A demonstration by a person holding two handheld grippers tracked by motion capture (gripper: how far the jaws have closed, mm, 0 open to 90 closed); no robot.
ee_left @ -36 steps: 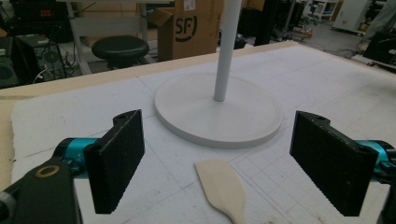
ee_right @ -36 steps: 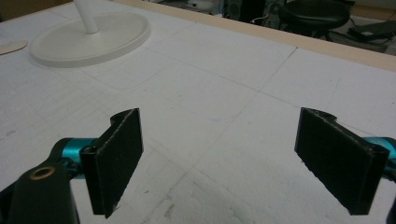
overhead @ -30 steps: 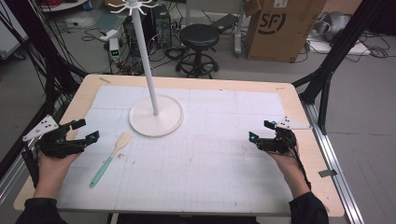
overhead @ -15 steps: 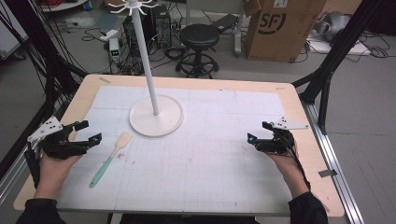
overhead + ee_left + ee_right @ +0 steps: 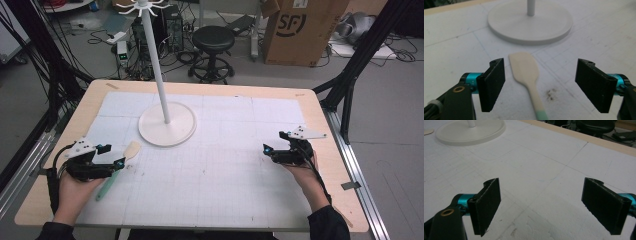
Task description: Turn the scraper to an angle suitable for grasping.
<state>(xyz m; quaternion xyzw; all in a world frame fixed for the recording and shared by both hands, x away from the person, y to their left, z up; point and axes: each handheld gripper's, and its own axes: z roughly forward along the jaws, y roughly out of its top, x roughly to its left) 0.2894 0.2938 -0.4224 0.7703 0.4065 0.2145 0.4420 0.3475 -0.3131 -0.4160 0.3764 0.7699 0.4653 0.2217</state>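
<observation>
A spatula (image 5: 120, 165) with a cream blade and a mint green handle lies on the white mat at the left; its blade (image 5: 524, 67) points toward the stand. My left gripper (image 5: 111, 156) stands open right over the spatula's handle, with the spatula (image 5: 529, 82) lying between its two jaws, untouched. A white stand (image 5: 166, 125) with a round base, a tall pole and hooks on top rises behind it; its base (image 5: 530, 23) is close ahead. My right gripper (image 5: 272, 142) hovers open over bare mat at the right, nothing between its jaws (image 5: 544, 207).
The wooden table's edge (image 5: 330, 135) runs just right of my right hand. The stand's base (image 5: 469, 131) lies far left of the right gripper. Behind the table are a black stool (image 5: 212, 42), a cardboard box (image 5: 295, 30) and cables on the floor.
My left gripper has moved right and forward, so its jaws now straddle the spatula. The right gripper has barely shifted.
</observation>
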